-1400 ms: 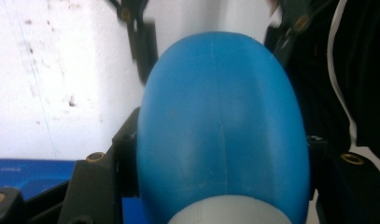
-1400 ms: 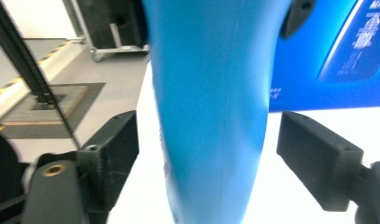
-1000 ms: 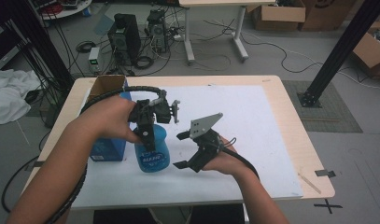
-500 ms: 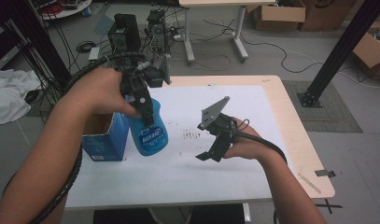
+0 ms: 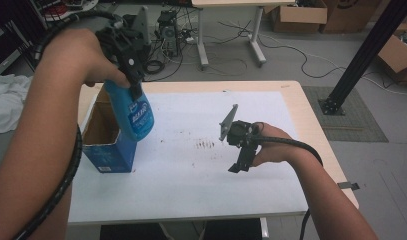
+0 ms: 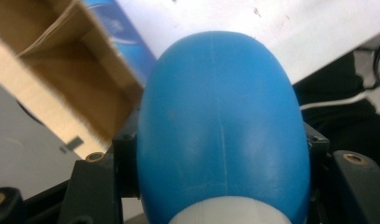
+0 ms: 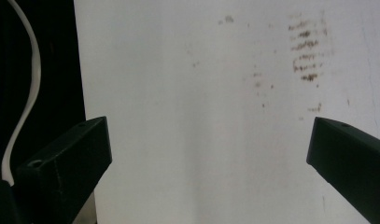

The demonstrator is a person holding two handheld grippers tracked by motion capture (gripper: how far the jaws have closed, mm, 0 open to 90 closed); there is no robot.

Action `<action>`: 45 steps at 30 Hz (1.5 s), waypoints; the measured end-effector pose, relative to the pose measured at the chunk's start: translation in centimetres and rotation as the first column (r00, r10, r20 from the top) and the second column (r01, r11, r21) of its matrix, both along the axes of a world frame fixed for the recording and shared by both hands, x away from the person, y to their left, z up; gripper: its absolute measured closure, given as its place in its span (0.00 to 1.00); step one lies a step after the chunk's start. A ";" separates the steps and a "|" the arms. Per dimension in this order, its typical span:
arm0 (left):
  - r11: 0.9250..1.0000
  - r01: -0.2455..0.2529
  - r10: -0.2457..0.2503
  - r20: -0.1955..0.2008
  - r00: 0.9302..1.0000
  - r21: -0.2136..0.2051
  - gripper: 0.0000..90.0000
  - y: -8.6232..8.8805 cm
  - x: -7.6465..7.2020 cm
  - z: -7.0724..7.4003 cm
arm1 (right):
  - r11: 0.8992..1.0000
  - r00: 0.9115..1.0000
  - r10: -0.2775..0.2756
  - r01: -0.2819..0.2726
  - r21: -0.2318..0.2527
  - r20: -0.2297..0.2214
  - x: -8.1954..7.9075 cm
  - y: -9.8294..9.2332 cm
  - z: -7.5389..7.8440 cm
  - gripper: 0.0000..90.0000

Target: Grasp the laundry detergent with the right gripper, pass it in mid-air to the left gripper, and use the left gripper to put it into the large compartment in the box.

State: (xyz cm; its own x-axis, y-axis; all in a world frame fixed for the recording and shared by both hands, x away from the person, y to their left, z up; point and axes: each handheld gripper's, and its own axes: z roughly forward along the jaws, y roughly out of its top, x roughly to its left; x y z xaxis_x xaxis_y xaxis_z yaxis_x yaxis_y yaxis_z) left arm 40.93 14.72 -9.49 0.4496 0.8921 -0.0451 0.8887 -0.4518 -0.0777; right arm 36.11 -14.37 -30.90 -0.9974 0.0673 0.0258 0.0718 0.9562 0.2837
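A blue plastic bottle [image 5: 134,114] with a printed label hangs in the air over the open top of a blue cardboard box [image 5: 108,150]. My left gripper [image 5: 132,82] is shut on the bottle's neck, high at the far left. In the left gripper view the bottle's round body [image 6: 220,121] sits between the jaws, with the box's brown inside [image 6: 61,79] below it. My right gripper [image 5: 241,152] hovers over the white sheet [image 5: 191,175] right of centre. Its jaws [image 7: 208,158] have just been opening and stand wide with nothing between them.
The white sheet covers most of the wooden table [image 5: 311,120] and carries small brown stains [image 5: 206,145] near its middle. In the right gripper view the sheet's edge runs beside a dark gap with a white cable [image 7: 26,93]. Desks, boxes and cables stand on the floor beyond.
My left gripper has lifted the blue bottle off the table and carried it up and to the far left, over the box. My right gripper has drifted to the right.
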 end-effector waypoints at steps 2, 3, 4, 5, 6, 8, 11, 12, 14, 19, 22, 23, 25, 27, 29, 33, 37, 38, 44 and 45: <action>0.999 -0.044 0.044 0.003 0.999 -0.006 0.43 1.0 0.2 0.6 | 0.999 1.000 0.011 -0.012 -0.036 -0.015 0.2 0.0 0.2 0.00; 0.998 -0.059 0.059 0.002 0.998 -0.003 0.43 1.5 0.3 0.9 | 0.998 1.000 0.018 -0.019 -0.060 -0.014 0.3 0.0 0.4 0.00; 0.997 -0.074 0.074 0.006 0.997 0.001 0.43 1.9 0.3 1.1 | 0.997 1.000 0.019 -0.020 -0.078 -0.015 0.3 0.0 0.5 0.00; 0.996 -0.088 0.088 0.010 0.996 0.006 0.43 2.3 0.3 1.3 | 0.995 1.000 0.020 -0.022 -0.094 -0.016 0.4 -0.1 0.7 0.00; 0.994 -0.105 0.105 0.013 0.994 0.012 0.43 2.8 0.4 1.6 | 0.995 1.000 0.018 -0.020 -0.103 -0.019 0.5 -0.2 0.8 0.00; 0.990 -0.144 0.144 0.014 0.990 0.013 0.43 3.9 0.4 2.0 | 0.992 1.000 0.019 -0.021 -0.125 -0.021 0.6 -0.4 1.2 0.00; 0.983 -0.183 0.183 0.025 0.983 0.017 0.43 5.4 0.4 2.5 | 0.991 1.000 0.014 -0.017 -0.134 -0.022 0.8 -0.7 1.7 0.00; 0.980 -0.197 0.196 0.035 0.980 0.016 0.43 5.9 0.3 2.5 | 0.989 1.000 0.010 -0.012 -0.144 -0.018 0.9 -0.8 1.9 0.00; 0.976 -0.214 0.213 0.035 0.976 0.029 0.43 6.7 0.4 2.6 | 0.989 1.000 0.001 -0.003 -0.148 -0.018 1.0 -0.9 2.0 0.00; 0.970 -0.240 0.238 0.040 0.970 0.033 0.43 7.9 0.5 1.9 | 0.984 0.999 -0.002 -0.005 -0.176 -0.042 1.2 -1.1 1.9 0.00; 0.972 -0.234 0.234 0.026 0.972 0.021 0.43 8.4 0.7 0.8 | 0.981 0.999 -0.003 -0.006 -0.192 -0.046 1.3 -1.2 1.9 0.00; 0.972 -0.236 0.236 0.022 0.972 0.017 0.43 8.6 0.8 0.4 | 0.981 0.999 -0.001 -0.009 -0.195 -0.048 1.3 -1.2 1.9 0.00; 0.971 -0.239 0.239 0.015 0.971 0.014 0.43 9.0 1.0 -0.5 | 0.981 0.999 -0.005 -0.004 -0.195 -0.045 1.2 -1.3 2.0 0.00; 0.970 -0.241 0.241 0.010 0.971 0.021 0.43 9.3 1.1 -1.4 | 0.981 0.999 -0.008 -0.001 -0.194 -0.044 1.2 -1.4 2.1 0.00; 0.969 -0.246 0.246 0.004 0.969 0.024 0.43 9.5 1.3 -2.3 | 0.981 0.999 -0.010 0.000 -0.196 -0.047 1.2 -1.4 2.1 0.00; 0.969 -0.248 0.248 0.000 0.969 0.020 0.43 9.8 1.6 -4.4 | 0.980 0.999 -0.011 0.001 -0.199 -0.049 1.1 -1.5 2.0 0.00; 0.964 -0.259 0.259 0.007 0.966 0.053 0.43 10.0 1.9 -6.7 | 0.979 0.999 -0.016 0.006 -0.202 -0.048 1.1 -1.6 1.9 0.00; 0.964 -0.260 0.260 0.003 0.966 0.057 0.43 10.1 2.0 -7.3 | 0.979 0.999 -0.018 0.008 -0.202 -0.050 1.0 -1.6 1.8 0.00; 0.966 -0.256 0.257 -0.008 0.966 0.039 0.43 10.2 2.2 -10.1 | 0.979 0.999 -0.016 0.006 -0.203 -0.052 0.9 -1.6 1.7 0.00; 0.965 -0.260 0.260 -0.008 0.965 0.037 0.43 10.1 2.2 -10.6 | 0.979 0.998 -0.019 0.008 -0.204 -0.052 0.8 -1.6 1.7 0.00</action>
State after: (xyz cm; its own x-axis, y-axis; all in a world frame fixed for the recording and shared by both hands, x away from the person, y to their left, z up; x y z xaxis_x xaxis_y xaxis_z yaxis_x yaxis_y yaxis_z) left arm 43.16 24.87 -20.12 0.2015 0.9794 -0.0160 0.9741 -0.2020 -0.1016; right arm 36.93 -15.98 -29.23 -0.9939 0.0901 0.0631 0.0950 0.9924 0.0788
